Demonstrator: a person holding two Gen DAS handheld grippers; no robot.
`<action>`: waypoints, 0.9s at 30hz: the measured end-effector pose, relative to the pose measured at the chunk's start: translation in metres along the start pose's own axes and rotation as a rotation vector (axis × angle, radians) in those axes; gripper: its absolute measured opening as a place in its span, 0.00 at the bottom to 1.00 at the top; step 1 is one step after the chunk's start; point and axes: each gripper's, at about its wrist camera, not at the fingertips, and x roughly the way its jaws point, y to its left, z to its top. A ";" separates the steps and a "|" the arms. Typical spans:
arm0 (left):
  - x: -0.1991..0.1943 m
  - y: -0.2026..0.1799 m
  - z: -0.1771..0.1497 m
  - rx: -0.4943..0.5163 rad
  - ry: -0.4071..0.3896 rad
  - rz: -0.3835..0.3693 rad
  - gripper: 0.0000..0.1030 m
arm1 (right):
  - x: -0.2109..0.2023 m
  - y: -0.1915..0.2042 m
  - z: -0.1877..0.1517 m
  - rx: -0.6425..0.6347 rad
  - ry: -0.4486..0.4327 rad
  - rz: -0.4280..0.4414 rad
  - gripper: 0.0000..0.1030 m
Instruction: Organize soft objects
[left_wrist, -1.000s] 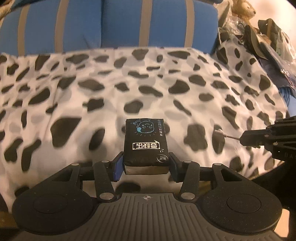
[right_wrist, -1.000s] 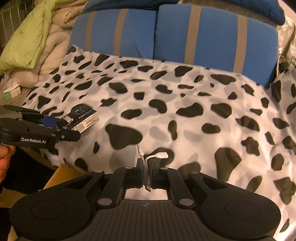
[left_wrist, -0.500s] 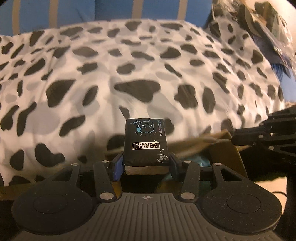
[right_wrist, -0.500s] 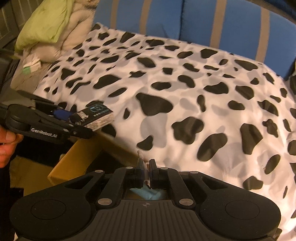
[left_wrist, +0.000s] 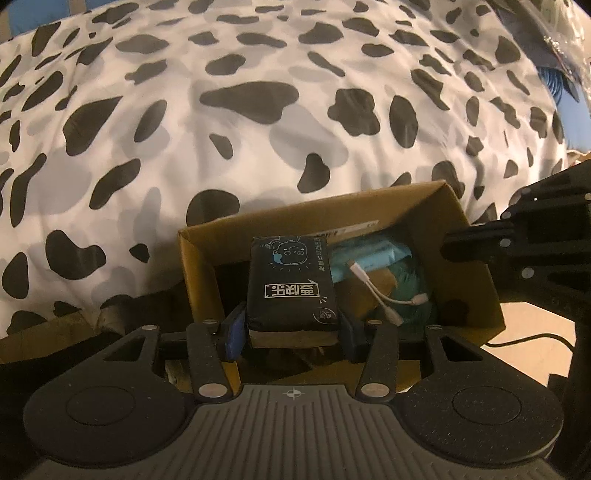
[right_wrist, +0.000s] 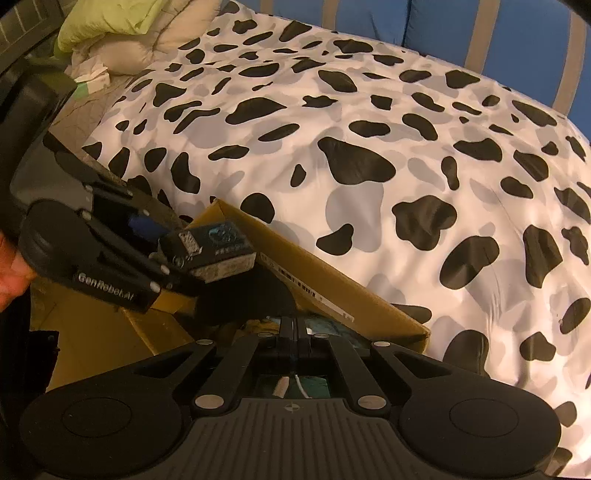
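Observation:
My left gripper (left_wrist: 291, 326) is shut on a black tissue pack (left_wrist: 291, 280) with a cartoon face, held over the left part of an open cardboard box (left_wrist: 199, 266). The right wrist view shows the same left gripper (right_wrist: 173, 258) and pack (right_wrist: 218, 251) above the box wall (right_wrist: 325, 280). My right gripper (right_wrist: 292, 330) is shut, its tip (left_wrist: 448, 242) over the box's right side with nothing visible between the fingers. A white adapter cable (left_wrist: 384, 295) lies inside the box on light-blue and teal soft items (left_wrist: 369, 254). Part of the cable (right_wrist: 282, 387) shows under the right gripper.
The box stands against the edge of a bed covered by a cow-print blanket (right_wrist: 369, 166). Blue striped cushions (right_wrist: 517, 48) line the far side. A green and cream bedding pile (right_wrist: 129, 29) sits at the far left. A hand (right_wrist: 11, 273) holds the left gripper.
Both grippers came back from over the blanket to above the box and tilted downward. The white cable, earlier pinched in my right gripper, now lies in the box.

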 end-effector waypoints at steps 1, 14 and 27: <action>0.001 0.000 0.000 -0.002 0.005 -0.001 0.47 | 0.001 0.000 0.000 -0.001 0.011 0.000 0.03; 0.011 -0.008 0.002 0.029 0.067 -0.004 0.81 | 0.018 0.007 -0.005 -0.046 0.126 -0.029 0.87; 0.009 0.000 0.004 -0.026 0.072 0.025 1.00 | 0.025 -0.001 -0.009 0.001 0.208 -0.126 1.00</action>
